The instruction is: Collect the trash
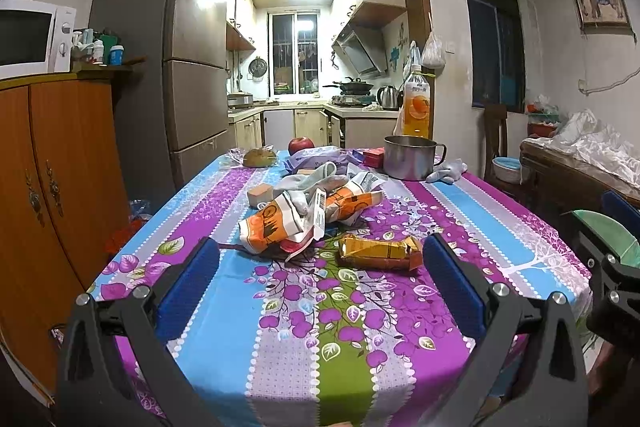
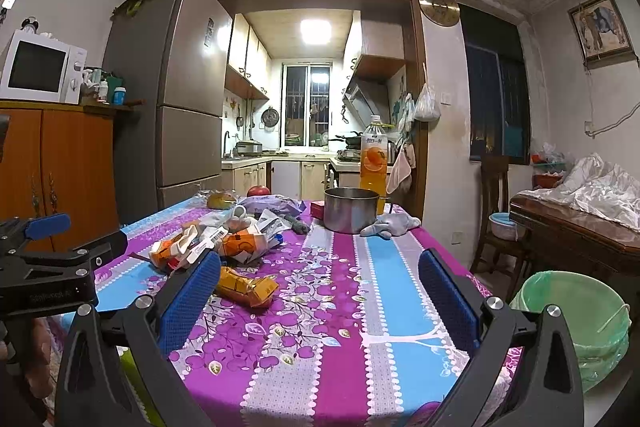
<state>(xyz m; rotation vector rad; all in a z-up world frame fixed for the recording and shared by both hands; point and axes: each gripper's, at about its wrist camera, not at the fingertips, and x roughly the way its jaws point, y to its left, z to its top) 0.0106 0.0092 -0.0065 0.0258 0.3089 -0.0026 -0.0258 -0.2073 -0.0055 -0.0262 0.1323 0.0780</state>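
Crumpled orange-white wrappers (image 1: 280, 223) heaped mid-table, a yellow packet (image 1: 378, 251) lying flat beside them.

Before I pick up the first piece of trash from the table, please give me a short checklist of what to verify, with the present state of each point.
1. Left gripper open and empty: ok.
2. Right gripper open and empty: ok.
3. Nearest trash reachable: the flat orange-yellow snack wrapper lies alone on the flowered purple tablecloth, in front of the left gripper: ok.
4. Bin ready: the bucket with green plastic liner stands open beside the table on the right: ok.
5. Non-trash kept apart: grey cloth is mixed into the crumpled orange-white packaging pile: not ok.
6. Wrapper empty: cannot tell.
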